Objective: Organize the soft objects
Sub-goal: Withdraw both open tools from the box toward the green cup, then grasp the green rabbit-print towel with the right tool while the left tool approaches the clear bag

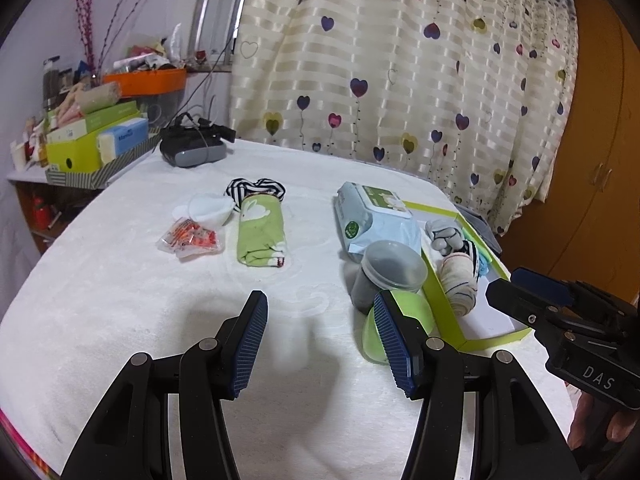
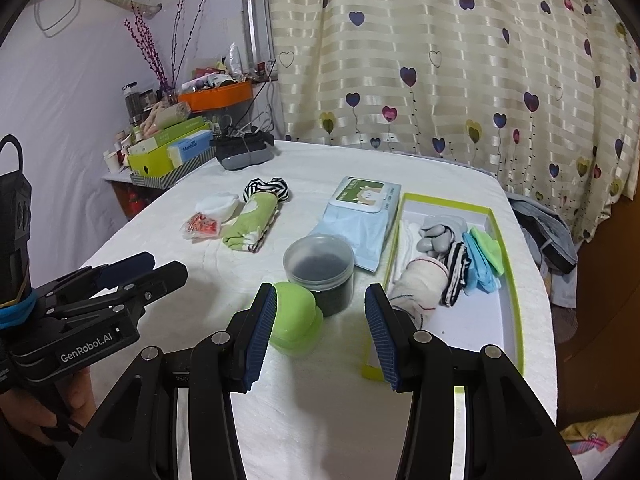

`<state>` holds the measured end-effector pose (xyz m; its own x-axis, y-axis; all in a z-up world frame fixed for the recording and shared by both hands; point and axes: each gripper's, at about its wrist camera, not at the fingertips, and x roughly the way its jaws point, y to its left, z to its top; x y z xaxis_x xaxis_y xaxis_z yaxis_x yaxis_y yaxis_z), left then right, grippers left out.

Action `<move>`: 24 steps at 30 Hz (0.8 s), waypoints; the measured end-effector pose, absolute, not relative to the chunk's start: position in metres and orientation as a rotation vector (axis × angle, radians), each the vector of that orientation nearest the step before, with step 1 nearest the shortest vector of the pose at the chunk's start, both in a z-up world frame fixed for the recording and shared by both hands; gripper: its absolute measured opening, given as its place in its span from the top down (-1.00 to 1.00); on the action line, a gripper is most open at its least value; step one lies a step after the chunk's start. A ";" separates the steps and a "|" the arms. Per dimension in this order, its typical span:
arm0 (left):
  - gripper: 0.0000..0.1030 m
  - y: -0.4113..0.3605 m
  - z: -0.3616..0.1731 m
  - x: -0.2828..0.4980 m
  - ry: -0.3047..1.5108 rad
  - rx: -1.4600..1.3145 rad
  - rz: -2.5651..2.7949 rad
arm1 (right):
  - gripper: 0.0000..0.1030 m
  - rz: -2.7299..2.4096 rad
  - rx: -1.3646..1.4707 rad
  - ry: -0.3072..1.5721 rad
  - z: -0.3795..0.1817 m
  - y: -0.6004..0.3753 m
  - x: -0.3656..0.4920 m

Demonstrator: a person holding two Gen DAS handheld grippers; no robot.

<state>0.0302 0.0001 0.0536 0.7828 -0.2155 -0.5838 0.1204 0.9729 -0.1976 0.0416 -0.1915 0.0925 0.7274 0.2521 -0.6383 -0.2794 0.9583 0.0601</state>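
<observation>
Both claws empty, jaws roughly half open, nothing between the pads. Left gripper (image 1: 322, 346) hangs over bare white table cover (image 1: 120, 300), tilted down toward the table; right gripper (image 2: 320, 338) sits alongside it at a similar downward tilt, aimed at the gap between the green lidded container (image 2: 294, 318) and the near end of the box. Each one shows at the edge of the other's view, held by a hand (image 2: 60, 404) at the grip.

Task looks partly done. The green-rimmed box (image 2: 506, 240) already holds soft things in a row — a cream rolled sock (image 2: 416, 284), a grey bundle (image 2: 438, 236), a black-and-white striped piece (image 2: 456, 272), blue cloth (image 2: 482, 268) and green cloth (image 2: 490, 252). The near part of the box is bare white.

Left to sort, further out on the table: green rabbit-print roll (image 2: 250, 226), striped cloth (image 2: 266, 188) just behind and touching it, white pads (image 2: 218, 206) beside it, small orange packet (image 2: 202, 226) in front of those. Wipes pack (image 2: 362, 216) lies against the box's left wall — unclear whether it counts as soft. The clear jar of dark stuff (image 2: 320, 270) stands touching the green container, probably not part of the sort.

Judgement: between picks, neither claw committed — the green roll looks the likeliest next target, closer to the left gripper's side.
</observation>
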 end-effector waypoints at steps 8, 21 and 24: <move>-0.07 0.010 0.048 0.036 0.660 -0.167 -0.163 | 0.08 0.315 -0.053 0.710 0.090 -0.182 0.049; -0.07 0.048 0.039 0.042 0.661 -0.222 -0.107 | 0.08 0.364 -0.075 0.727 0.087 -0.154 0.064; -0.07 0.059 0.037 0.043 0.657 -0.239 -0.089 | 0.08 0.380 -0.083 0.736 0.085 -0.144 0.070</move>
